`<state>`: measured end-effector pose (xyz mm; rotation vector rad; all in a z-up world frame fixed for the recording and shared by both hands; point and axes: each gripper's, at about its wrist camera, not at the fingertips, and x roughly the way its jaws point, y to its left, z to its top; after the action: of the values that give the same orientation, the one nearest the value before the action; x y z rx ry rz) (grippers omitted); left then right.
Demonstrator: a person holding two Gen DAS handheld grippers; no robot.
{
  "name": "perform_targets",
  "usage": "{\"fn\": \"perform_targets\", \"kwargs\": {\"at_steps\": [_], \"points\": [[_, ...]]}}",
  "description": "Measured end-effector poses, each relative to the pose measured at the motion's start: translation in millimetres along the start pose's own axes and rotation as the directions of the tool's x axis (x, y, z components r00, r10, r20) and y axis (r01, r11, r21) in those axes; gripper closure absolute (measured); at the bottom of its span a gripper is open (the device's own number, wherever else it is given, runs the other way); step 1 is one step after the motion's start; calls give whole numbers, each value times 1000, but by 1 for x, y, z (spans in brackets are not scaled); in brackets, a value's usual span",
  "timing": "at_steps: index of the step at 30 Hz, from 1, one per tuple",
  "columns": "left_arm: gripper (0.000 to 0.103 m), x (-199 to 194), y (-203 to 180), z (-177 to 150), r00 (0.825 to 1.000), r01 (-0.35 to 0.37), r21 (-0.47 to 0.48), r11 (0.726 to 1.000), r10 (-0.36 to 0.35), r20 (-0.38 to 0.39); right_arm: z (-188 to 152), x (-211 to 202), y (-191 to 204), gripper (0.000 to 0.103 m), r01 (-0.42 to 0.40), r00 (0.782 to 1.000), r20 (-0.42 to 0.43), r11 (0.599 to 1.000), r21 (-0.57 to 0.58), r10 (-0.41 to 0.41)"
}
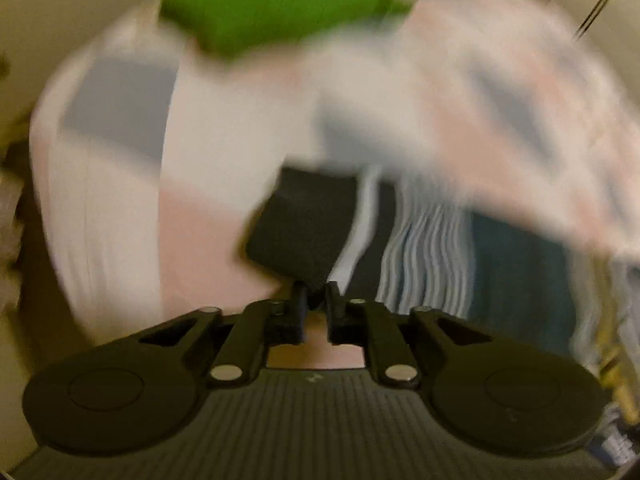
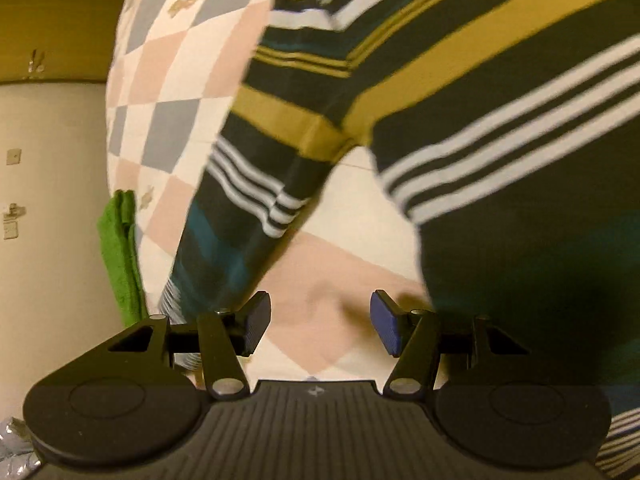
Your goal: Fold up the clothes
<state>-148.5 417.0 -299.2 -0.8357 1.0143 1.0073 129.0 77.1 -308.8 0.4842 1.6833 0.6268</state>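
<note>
The striped shirt (image 2: 500, 92), dark with yellow, white and teal bands, fills the upper right of the right wrist view, one sleeve (image 2: 240, 200) reaching down to the left. My right gripper (image 2: 320, 320) stands open between sleeve and body, over the checkered sheet (image 2: 168, 92), nothing between its fingers. In the blurred left wrist view, my left gripper (image 1: 316, 300) is shut on a dark fold of the striped shirt (image 1: 296, 232), whose white-striped and teal parts spread to the right.
A folded green cloth (image 1: 272, 4) lies at the far side of the checkered sheet (image 1: 208, 224); the green cloth (image 2: 120, 256) also shows at the bed's left edge. A cream wall (image 2: 52, 200) with switches is on the left.
</note>
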Motion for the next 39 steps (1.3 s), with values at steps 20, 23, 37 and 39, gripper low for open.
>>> {"fn": "perform_targets", "kwargs": {"at_steps": [20, 23, 37, 39], "points": [[65, -86, -188, -95, 996, 87, 320, 943, -89, -8, -29, -191, -141, 39, 166, 959, 239, 985, -40, -152], [64, -110, -276, -165, 958, 285, 418, 863, -265, -105, -20, -235, -198, 39, 199, 941, 282, 980, -18, -186], [63, -164, -519, -393, 883, 470, 562, 681, -346, -318, 59, -504, -433, 50, 575, 671, 608, 815, -68, -424], [63, -166, -532, -396, 893, 448, 569, 689, -327, -308, 72, -522, -446, 41, 632, 636, 645, 765, -121, -424]]}}
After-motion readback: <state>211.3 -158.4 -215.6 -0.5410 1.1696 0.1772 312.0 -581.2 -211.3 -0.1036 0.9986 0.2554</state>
